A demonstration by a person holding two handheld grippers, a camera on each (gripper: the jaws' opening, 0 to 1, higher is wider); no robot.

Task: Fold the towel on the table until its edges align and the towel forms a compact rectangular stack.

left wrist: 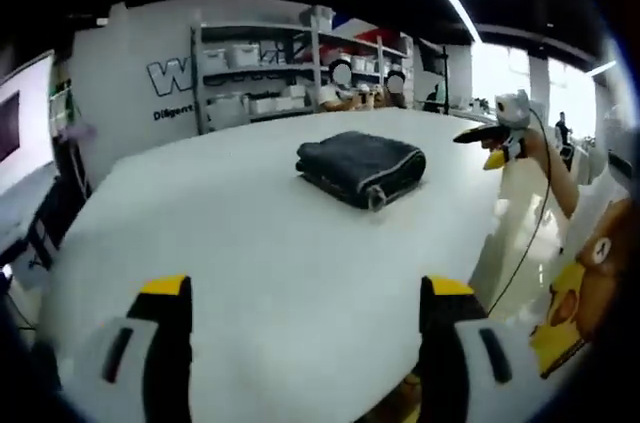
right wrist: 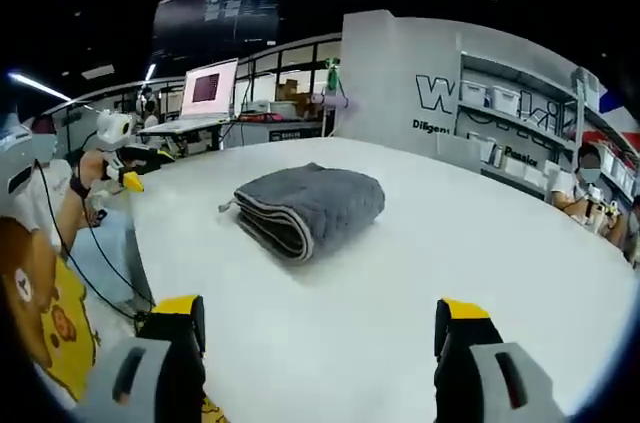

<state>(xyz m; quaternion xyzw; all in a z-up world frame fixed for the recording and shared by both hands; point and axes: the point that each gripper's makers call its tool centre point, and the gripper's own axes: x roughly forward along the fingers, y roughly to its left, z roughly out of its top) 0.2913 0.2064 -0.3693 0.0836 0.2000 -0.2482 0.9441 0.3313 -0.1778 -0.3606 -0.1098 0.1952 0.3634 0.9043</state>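
While the towel (left wrist: 361, 168) lies folded into a compact, layered stack at upper centre of the left gripper view, you see it resting flat on the white table (left wrist: 250, 243), well apart from both tools. In the right gripper view the same grey towel (right wrist: 308, 206) sits at centre frame, its pale-edged fold facing lower left. Your left gripper (left wrist: 305, 343) rises from the bottom of its view with yellow-tipped jaws spread wide, holding nothing. Your right gripper (right wrist: 320, 353) stands likewise at the bottom of its view, jaws apart and empty. At the right edge of the left gripper view the right gripper appears in a hand (left wrist: 535, 148), trailing a black cable (left wrist: 530, 233). Shelving with bins (left wrist: 270, 73) fills the upper background; a lit monitor (right wrist: 208, 88) stands upper left in the right gripper view.
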